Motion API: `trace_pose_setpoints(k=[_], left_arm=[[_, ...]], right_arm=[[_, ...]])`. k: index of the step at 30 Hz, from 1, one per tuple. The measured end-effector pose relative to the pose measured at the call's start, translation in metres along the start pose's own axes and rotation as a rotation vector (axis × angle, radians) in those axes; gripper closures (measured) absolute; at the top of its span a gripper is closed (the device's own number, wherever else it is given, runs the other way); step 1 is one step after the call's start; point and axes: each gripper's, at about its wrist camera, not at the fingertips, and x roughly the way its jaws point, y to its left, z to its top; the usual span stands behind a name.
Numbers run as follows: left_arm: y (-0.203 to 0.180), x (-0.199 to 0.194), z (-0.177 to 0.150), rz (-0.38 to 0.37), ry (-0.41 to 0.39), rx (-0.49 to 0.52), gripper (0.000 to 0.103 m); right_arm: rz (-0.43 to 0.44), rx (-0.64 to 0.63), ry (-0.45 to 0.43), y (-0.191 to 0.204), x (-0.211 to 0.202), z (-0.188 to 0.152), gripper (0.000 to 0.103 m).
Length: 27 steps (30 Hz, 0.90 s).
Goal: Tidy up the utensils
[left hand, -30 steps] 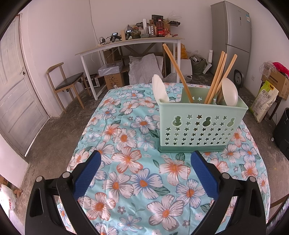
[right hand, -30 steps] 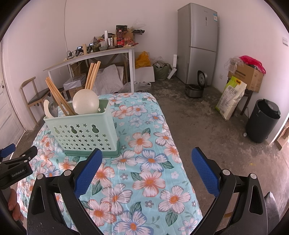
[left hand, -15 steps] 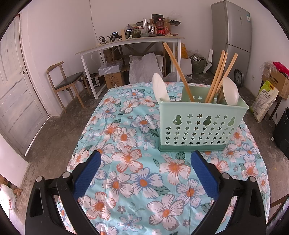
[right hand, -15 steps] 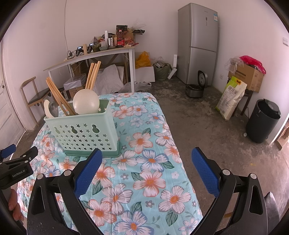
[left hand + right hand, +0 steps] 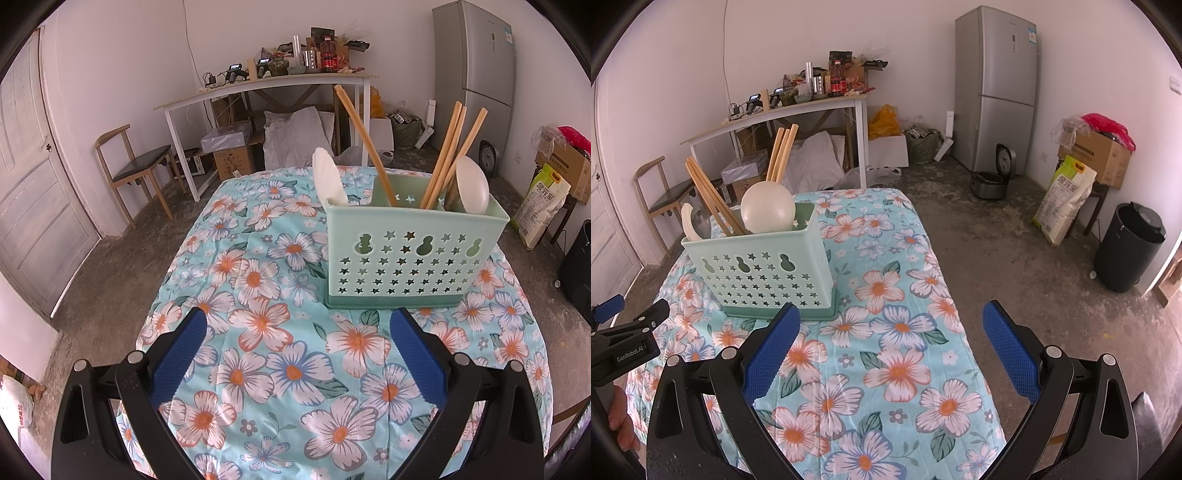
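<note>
A mint-green perforated utensil holder [image 5: 406, 258] [image 5: 764, 269] stands upright on the floral tablecloth [image 5: 258, 332]. Several wooden chopsticks [image 5: 448, 155] [image 5: 713, 201] and white spoons [image 5: 328, 181] [image 5: 768, 212] stick out of its compartments. My left gripper [image 5: 295, 354] hovers in front of the holder, open, nothing between its blue pads. My right gripper [image 5: 892, 350] is open too, to the right of the holder above the cloth. The left gripper's tip [image 5: 624, 332] and a hand [image 5: 622, 421] show at the right wrist view's left edge.
The table's right edge [image 5: 960, 295] drops to a concrete floor. Beyond stand a white desk [image 5: 266, 88] loaded with clutter, a wooden chair [image 5: 136, 170], a grey fridge [image 5: 997, 92], a black bin [image 5: 1126, 247], boxes and a sack.
</note>
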Motion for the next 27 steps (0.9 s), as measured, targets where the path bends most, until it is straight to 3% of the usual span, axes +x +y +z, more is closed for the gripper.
trace_pose_setpoints(k=[27], left_arm=[[0.002,-0.003,-0.009,-0.012,0.009,-0.003,0.006]], right_arm=[[0.009,-0.008,-0.007,0.005,-0.005,0.004,0.008]])
